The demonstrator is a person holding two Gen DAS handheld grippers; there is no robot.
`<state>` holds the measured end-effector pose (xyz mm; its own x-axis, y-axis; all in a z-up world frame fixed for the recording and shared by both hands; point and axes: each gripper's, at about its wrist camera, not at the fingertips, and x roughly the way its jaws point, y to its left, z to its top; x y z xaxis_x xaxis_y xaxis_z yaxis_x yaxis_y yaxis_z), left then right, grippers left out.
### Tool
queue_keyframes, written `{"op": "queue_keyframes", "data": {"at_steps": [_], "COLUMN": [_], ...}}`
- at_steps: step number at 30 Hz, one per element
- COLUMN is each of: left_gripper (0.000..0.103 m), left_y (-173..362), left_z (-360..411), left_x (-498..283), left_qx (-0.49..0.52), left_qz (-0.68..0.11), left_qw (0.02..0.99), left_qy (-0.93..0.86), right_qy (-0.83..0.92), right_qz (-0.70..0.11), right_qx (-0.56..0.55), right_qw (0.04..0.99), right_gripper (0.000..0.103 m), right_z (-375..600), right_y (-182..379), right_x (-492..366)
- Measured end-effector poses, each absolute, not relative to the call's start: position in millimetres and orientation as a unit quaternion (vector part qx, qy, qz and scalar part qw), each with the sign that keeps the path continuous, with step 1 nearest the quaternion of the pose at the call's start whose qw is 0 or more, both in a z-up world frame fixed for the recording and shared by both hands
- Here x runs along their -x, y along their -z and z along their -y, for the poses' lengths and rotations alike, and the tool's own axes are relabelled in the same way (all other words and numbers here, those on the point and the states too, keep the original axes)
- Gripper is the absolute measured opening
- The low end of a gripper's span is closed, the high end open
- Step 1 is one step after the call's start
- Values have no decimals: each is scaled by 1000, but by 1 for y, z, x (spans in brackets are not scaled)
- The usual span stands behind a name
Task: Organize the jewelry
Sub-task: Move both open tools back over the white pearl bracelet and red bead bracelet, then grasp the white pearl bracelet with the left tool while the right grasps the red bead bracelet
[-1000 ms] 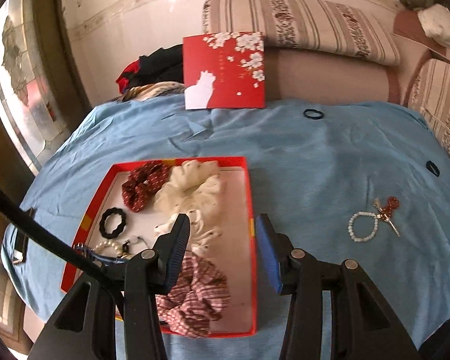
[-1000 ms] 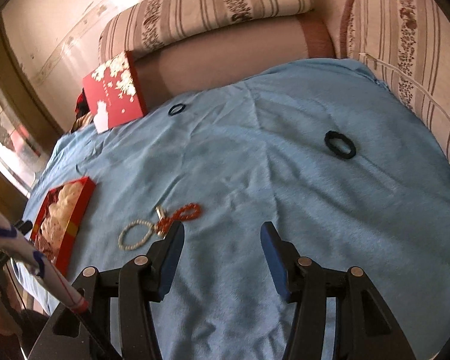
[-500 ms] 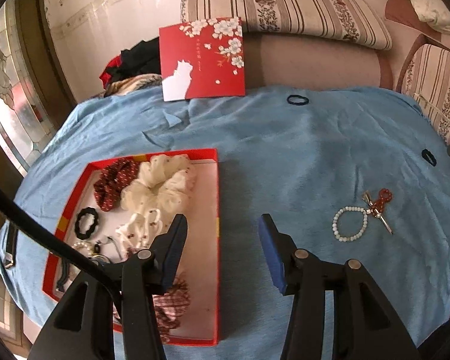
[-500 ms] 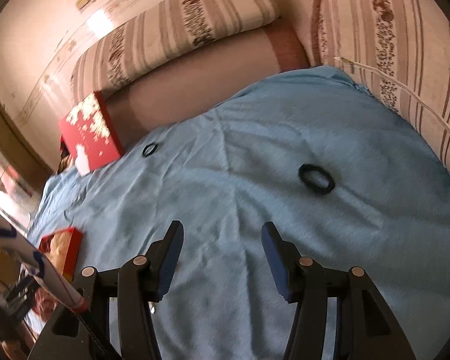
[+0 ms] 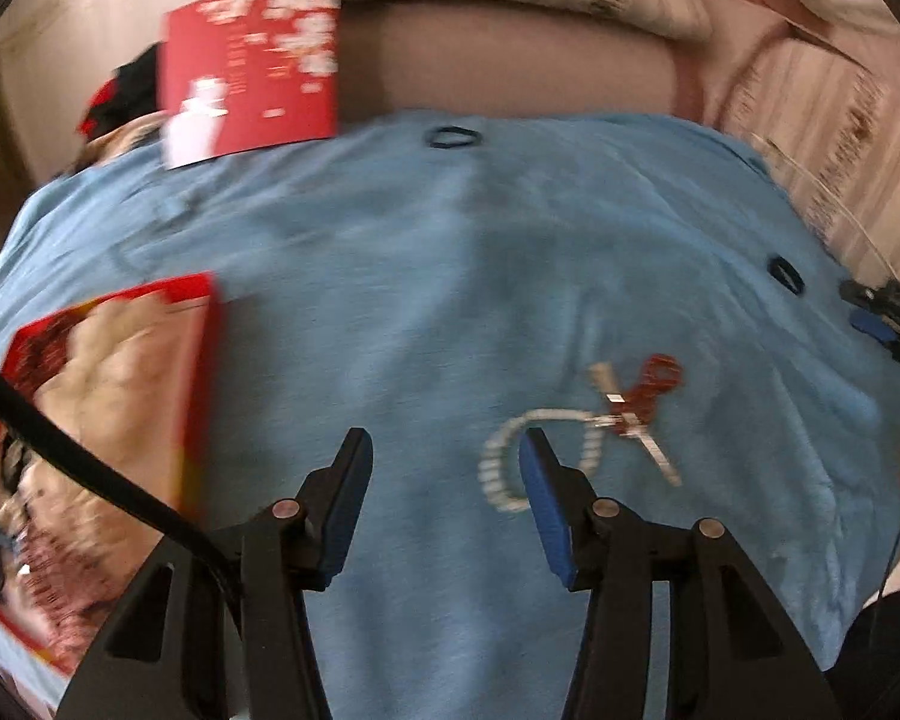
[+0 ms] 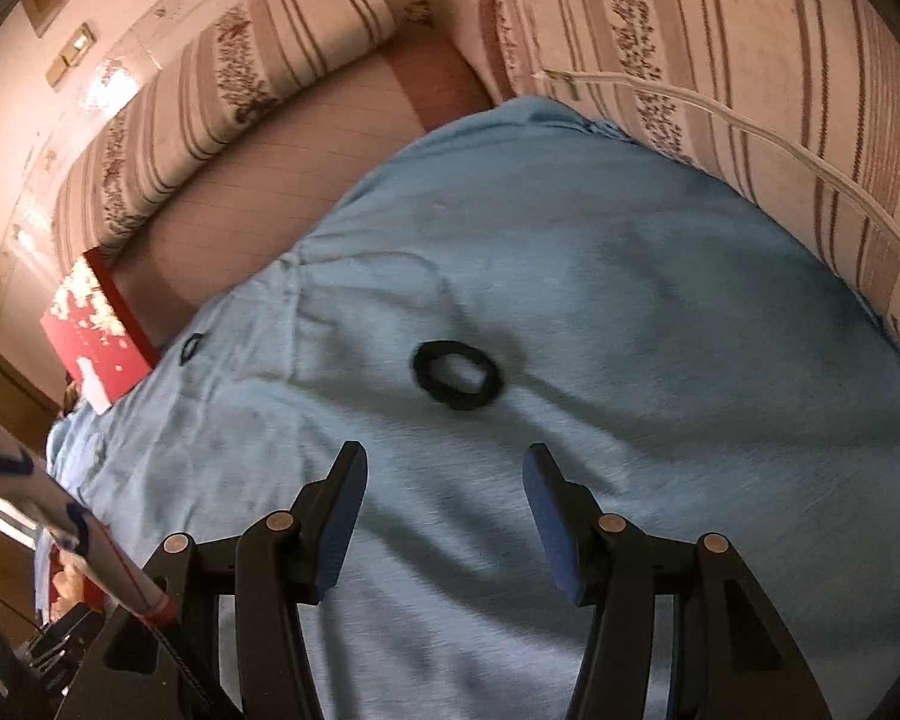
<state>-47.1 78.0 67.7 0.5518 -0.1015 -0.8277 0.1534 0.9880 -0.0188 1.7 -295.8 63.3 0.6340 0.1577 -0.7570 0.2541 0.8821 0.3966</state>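
Since the earlier frames, both grippers are being swung rightward off the red tray (image 5: pixel 204 324). Left gripper (image 5: pixel 444 468), jaws apart and empty, is being brought beside the white bead bracelet (image 5: pixel 498 480) at two o'clock; probably light and slippery, best pinched across one strand. Right gripper (image 6: pixel 444 480), likewise apart, is being lined up below the soft black hair tie (image 6: pixel 457 373) at twelve o'clock.

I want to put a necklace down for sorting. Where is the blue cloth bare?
Bare: the wide stretch between the red tray and the white bead bracelet, below the small hair tie. Crowded: the tray itself, and around the bracelet and red charm.
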Motion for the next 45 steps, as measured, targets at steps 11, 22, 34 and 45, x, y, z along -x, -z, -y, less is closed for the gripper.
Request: {"op": "queue_keyframes", "data": {"at_steps": [11, 22, 34, 45], "left_gripper": [50, 5, 31, 5], "left_y": [-19, -24, -20, -75], "left_z": [-11, -71, -75, -117], "left_x": [27, 36, 47, 67], "left_qx": [-124, -50, -18, 53], "left_qz": [-504, -510, -500, -450], "left_qw": [837, 847, 847, 875], "left_qy": [172, 145, 178, 169], "right_qy": [1, -165, -188, -202], "right_qz": [-445, -478, -507, -446], "right_qx": [-229, -181, -120, -176], "right_qw": [866, 844, 833, 854], "right_gripper": [58, 58, 29, 9], "right_z": [282, 167, 87, 95], "right_y": [-48, -43, -21, -66], "right_x": [-12, -18, -30, -11]}}
